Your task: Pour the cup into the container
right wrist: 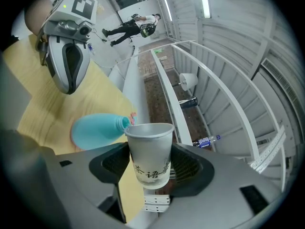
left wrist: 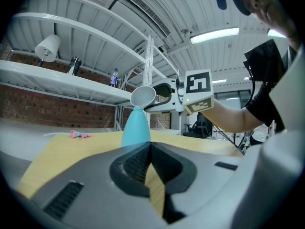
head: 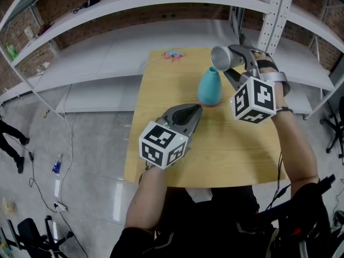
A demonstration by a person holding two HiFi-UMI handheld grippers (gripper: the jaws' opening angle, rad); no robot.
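A teal bottle-shaped container (head: 209, 87) stands upright in the middle of the wooden table (head: 161, 144). My right gripper (head: 232, 59) is shut on a white paper cup (head: 221, 58) and holds it tipped on its side, rim right at the container's narrow mouth. In the right gripper view the cup (right wrist: 148, 151) sits between the pads with the container (right wrist: 95, 130) just beyond its rim. My left gripper (head: 198, 108) hovers just in front of the container, shut and empty. The left gripper view shows the container (left wrist: 136, 127) with the cup (left wrist: 143, 97) tipped above it.
A small pink object (head: 174, 54) lies at the table's far edge. White metal shelving (head: 161, 4) runs behind and to the right of the table, with a perforated upright (head: 277, 9) close to my right gripper. Cables lie on the floor (head: 59, 171) at left.
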